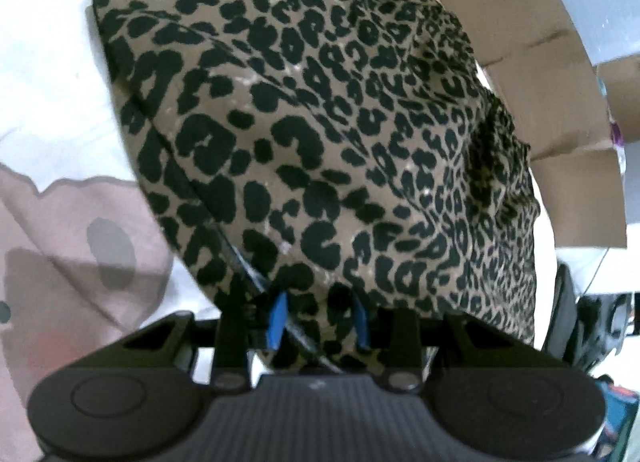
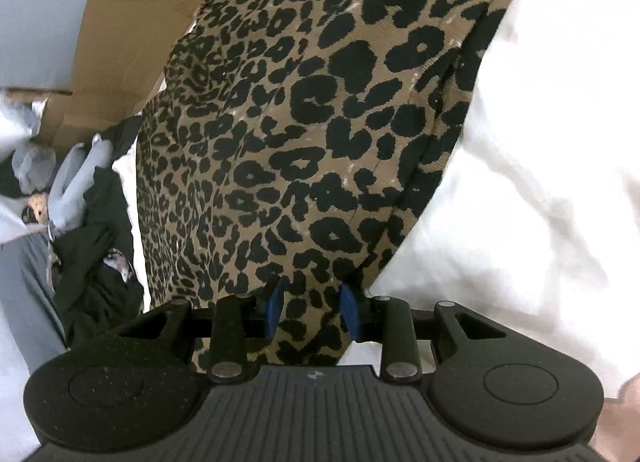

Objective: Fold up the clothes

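A leopard-print garment (image 1: 320,133) is stretched over a white bed sheet (image 1: 44,73). My left gripper (image 1: 320,320) has its blue-padded fingers closed on the near edge of the cloth, which bunches between them. In the right wrist view the same garment (image 2: 304,121) runs up and away. My right gripper (image 2: 310,312) is shut on another part of its near edge. The cloth hangs taut between the two grippers.
Cardboard boxes (image 1: 532,33) stand along the far right of the bed, also in the right wrist view (image 2: 132,13). A heap of black and grey clothes (image 2: 80,213) lies to the left. A pink patterned blanket (image 1: 68,254) lies at the left.
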{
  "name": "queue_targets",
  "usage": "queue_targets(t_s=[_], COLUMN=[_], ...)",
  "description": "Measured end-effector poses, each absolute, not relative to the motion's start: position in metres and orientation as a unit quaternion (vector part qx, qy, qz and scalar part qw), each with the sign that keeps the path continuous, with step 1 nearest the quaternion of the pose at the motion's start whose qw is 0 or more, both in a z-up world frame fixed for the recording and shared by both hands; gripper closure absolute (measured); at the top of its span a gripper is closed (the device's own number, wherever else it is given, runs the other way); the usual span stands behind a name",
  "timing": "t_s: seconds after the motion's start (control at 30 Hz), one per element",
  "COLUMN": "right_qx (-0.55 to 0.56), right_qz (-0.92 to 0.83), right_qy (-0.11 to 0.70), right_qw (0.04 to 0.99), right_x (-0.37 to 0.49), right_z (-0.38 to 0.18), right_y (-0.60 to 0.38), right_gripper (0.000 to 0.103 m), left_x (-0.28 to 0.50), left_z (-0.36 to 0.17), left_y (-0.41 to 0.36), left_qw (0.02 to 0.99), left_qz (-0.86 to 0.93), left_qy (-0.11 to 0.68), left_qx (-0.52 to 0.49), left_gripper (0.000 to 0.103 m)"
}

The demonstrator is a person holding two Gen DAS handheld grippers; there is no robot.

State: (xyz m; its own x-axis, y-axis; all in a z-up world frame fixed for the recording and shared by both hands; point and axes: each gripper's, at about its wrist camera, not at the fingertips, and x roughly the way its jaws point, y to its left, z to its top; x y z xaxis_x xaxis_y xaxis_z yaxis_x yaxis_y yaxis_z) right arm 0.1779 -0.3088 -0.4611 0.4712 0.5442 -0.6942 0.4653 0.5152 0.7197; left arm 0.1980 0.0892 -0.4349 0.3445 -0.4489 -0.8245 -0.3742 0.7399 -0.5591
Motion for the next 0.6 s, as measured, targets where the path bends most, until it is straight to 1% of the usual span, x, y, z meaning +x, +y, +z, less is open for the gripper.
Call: queue_targets(t_s=[0.03, 0.07, 0.1, 0.17, 0.2, 0.23, 0.3, 0.37, 0.4, 0.43, 0.47, 0.5, 0.53, 0.57, 0.6], right_qx=[0.49, 0.488, 0.486, 0.484, 0.485, 0.486, 0.489, 0.488, 0.48, 0.472, 0.466, 0.464, 0.461, 0.459, 0.459], right_qz=[0.03, 0.031, 0.033, 0.037, 0.04, 0.042, 0.046, 0.048, 0.05, 0.052, 0.053, 0.052, 0.052, 0.051, 0.05], right_qy=[0.513, 0.513, 0.513, 0.511, 0.507, 0.504, 0.498, 0.494, 0.499, 0.504, 0.507, 0.509, 0.51, 0.511, 0.512], right_qw=[0.704, 0.705, 0.707, 0.71, 0.711, 0.713, 0.715, 0.717, 0.719, 0.721, 0.723, 0.724, 0.724, 0.725, 0.725], right_x=[0.178, 0.178, 0.179, 0.179, 0.178, 0.177, 0.174, 0.173, 0.175, 0.177, 0.179, 0.182, 0.184, 0.187, 0.189], right_z=[-0.461, -0.462, -0.462, -0.462, -0.46, -0.458, -0.454, -0.451, -0.451, -0.451, -0.451, -0.453, -0.454, -0.455, -0.456], right_y=[-0.309, -0.309, -0.309, -0.31, -0.312, -0.313, -0.316, -0.317, -0.315, -0.314, -0.313, -0.311, -0.31, -0.308, -0.307], right_gripper=[0.068, 0.075, 0.094, 0.101, 0.103, 0.103, 0.103, 0.103, 0.1, 0.099, 0.095, 0.084, 0.08, 0.074, 0.073], left_x=[0.198, 0.198, 0.198, 0.197, 0.196, 0.195, 0.193, 0.193, 0.193, 0.194, 0.196, 0.198, 0.199, 0.2, 0.201], left_z=[-0.435, -0.435, -0.435, -0.435, -0.434, -0.433, -0.429, -0.426, -0.426, -0.426, -0.428, -0.43, -0.433, -0.434, -0.435], left_y=[0.091, 0.092, 0.094, 0.098, 0.1, 0.102, 0.103, 0.102, 0.1, 0.099, 0.098, 0.098, 0.097, 0.097, 0.097], left_qw=[0.735, 0.733, 0.733, 0.732, 0.733, 0.734, 0.739, 0.744, 0.746, 0.748, 0.747, 0.747, 0.747, 0.748, 0.748], left_qz=[-0.023, -0.02, -0.018, -0.012, -0.012, -0.011, -0.014, -0.019, -0.023, -0.025, -0.022, -0.019, -0.018, -0.017, -0.016], left_qy=[0.571, 0.57, 0.568, 0.563, 0.559, 0.554, 0.546, 0.545, 0.545, 0.546, 0.548, 0.55, 0.55, 0.549, 0.549], left_qx=[-0.366, -0.372, -0.375, -0.382, -0.388, -0.393, -0.395, -0.387, -0.382, -0.377, -0.375, -0.374, -0.373, -0.373, -0.372], left_gripper=[0.068, 0.071, 0.073, 0.088, 0.091, 0.094, 0.095, 0.095, 0.094, 0.092, 0.09, 0.089, 0.086, 0.087, 0.087])
